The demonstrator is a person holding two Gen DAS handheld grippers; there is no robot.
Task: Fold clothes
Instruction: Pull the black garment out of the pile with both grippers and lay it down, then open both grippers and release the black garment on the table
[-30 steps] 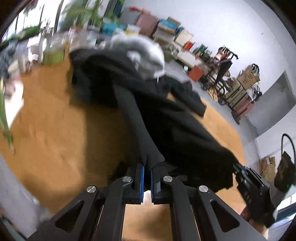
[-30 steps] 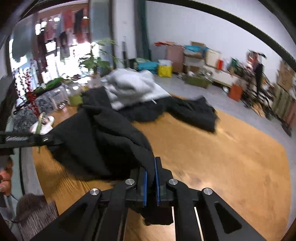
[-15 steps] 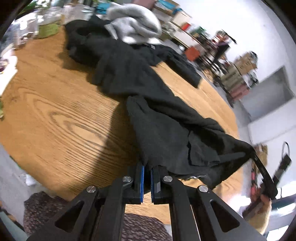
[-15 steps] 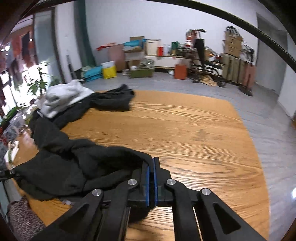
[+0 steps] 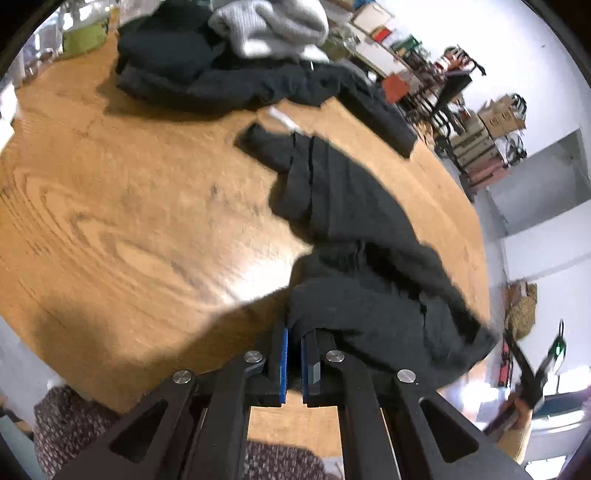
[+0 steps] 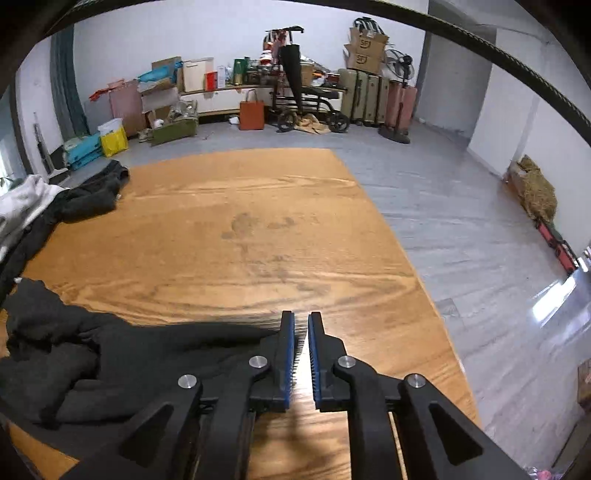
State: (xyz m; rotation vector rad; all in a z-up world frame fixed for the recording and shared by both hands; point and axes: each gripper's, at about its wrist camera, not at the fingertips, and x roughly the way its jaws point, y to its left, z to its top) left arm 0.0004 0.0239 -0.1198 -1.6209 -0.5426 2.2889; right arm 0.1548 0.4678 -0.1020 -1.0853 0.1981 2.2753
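A black garment [image 5: 351, 229] lies stretched along the wooden table [image 5: 129, 221], from a flat end mid-table back to a bunched end at my left gripper [image 5: 294, 330]. That gripper is shut on the bunched edge, and cloth spills over its right finger. In the right wrist view the same garment [image 6: 110, 362] lies crumpled at the lower left, touching the outside of the left finger. My right gripper [image 6: 301, 321] stands slightly open low over the table [image 6: 258, 229], with only bare wood showing in the narrow gap.
A pile of dark clothes [image 5: 177, 62] with a grey-white garment [image 5: 269, 22] on top sits at the far end of the table, beside a green bowl [image 5: 83, 35]. Its black garment [image 6: 92, 192] and white garment [image 6: 18, 206] show left. Boxes and a wheelchair [image 6: 306, 107] line the wall.
The black garment was drawn off the pile and laid along the table. My right gripper has let go of it and swung right. The left gripper still holds its edge.
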